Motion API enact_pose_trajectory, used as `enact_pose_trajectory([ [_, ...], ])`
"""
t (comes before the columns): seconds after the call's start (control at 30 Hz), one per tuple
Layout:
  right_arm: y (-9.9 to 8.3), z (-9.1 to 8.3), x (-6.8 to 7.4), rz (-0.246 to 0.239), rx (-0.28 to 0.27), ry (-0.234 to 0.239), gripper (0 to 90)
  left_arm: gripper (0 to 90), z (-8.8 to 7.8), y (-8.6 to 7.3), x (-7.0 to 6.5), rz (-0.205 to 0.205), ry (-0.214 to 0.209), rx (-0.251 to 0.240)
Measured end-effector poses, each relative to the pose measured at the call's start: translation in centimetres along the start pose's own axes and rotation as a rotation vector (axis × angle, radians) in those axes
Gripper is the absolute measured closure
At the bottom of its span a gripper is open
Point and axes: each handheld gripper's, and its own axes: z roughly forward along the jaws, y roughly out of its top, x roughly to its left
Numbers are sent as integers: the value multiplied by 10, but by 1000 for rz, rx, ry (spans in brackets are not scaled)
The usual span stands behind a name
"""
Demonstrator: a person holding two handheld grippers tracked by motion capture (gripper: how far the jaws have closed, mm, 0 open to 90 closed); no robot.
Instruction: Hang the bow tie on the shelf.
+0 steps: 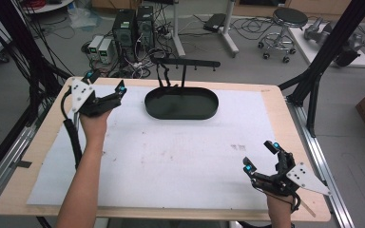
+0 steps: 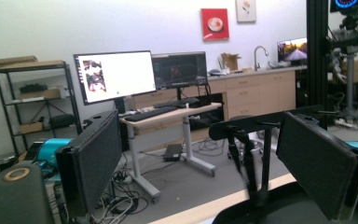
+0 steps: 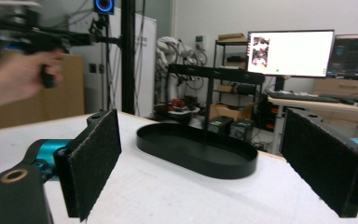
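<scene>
A black oval tray (image 1: 180, 105) sits at the back middle of the table on a white sheet (image 1: 171, 156). A black T-shaped stand (image 1: 185, 62) rises from its far rim. My left gripper (image 1: 106, 81) is held up at the back left, left of the tray, open and holding nothing. In the left gripper view, the left gripper (image 2: 200, 163) has its pads wide apart, with the stand (image 2: 261, 123) and the tray (image 2: 261, 212) close ahead to the right. My right gripper (image 1: 260, 156) rests near the front right corner, open and holding nothing. The right gripper view has the right gripper (image 3: 200, 158) aimed at the tray (image 3: 196, 161), well short of it.
The wooden table (image 1: 275, 109) shows bare edges around the sheet. Black frame posts (image 1: 332, 42) stand at the right and left corners. Computer towers (image 1: 133, 28), cables and a stool (image 1: 289, 19) are on the floor behind. The person's left hand (image 3: 14, 79) is raised at the far left.
</scene>
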Motion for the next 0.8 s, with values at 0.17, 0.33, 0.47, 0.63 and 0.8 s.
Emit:
enact_pose_trajectory([
  [0.17,-1,-4,-7,-3,0,-40,116,145,-43,-2,4,1,41,2],
  [0.33,-4,-10,-14,18,-8,-79,116,145,-80,-5,10,-10,63,28],
  [0.47,-4,-12,-16,23,-6,-90,116,145,-110,-8,16,-40,70,43],
  [0.63,-3,-12,-16,23,-5,-92,116,145,-152,-15,21,-64,109,49],
  [0.8,-3,-10,-15,15,8,-87,116,142,-171,-21,22,-79,116,60],
])
